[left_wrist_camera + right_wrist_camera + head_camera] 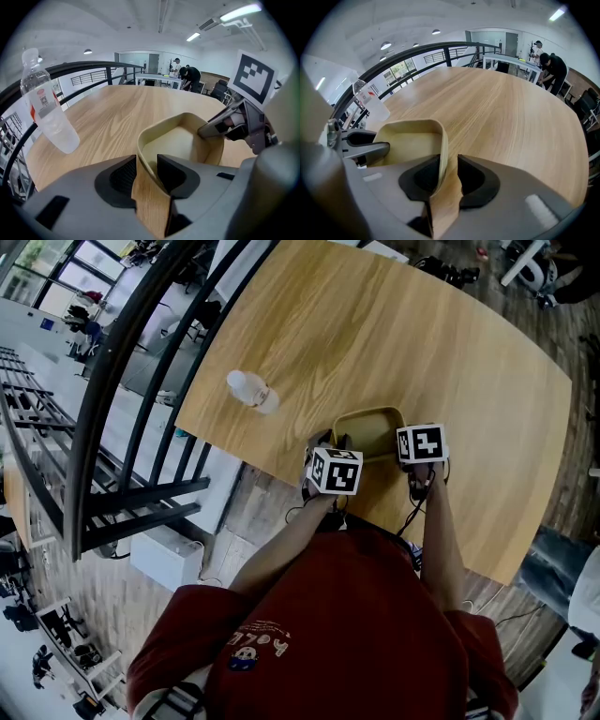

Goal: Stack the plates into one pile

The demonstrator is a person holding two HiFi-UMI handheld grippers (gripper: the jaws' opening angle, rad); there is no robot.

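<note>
- At the near edge of the table (375, 324), right in front of the person, sits a pale yellow plate (367, 427) with both grippers down on it.
- The left gripper (146, 171) straddles the rim on one side. Its jaws stand apart with the thin wall between them, and bare wood shows in the gap, so nothing is clamped.
- The right gripper (449, 171) does the same on the opposite side. The rim leans against one jaw and stands clear of the other, so that one is slack too.
- The plate rests flat on the table, not lifted.
- I see only one plate outline. Whether others are nested under it, I cannot tell from here.
- My guess is that this is the point where the plate either gets let go onto the pile or gets taken up. With both jaws loose and the plate down, letting go looks likelier.
- If so, the next move calls for both grippers to lift straight up off the rim without catching the wall and dragging the plate.
- If it is a pickup, both jaws must close on the rim together so the plate rises level.
- The plate is deep-walled and has nothing in it.
- A clear bottle (251, 390) stands upright well apart from the plate, toward the railing side. I cannot tell whether it holds anything.
</note>
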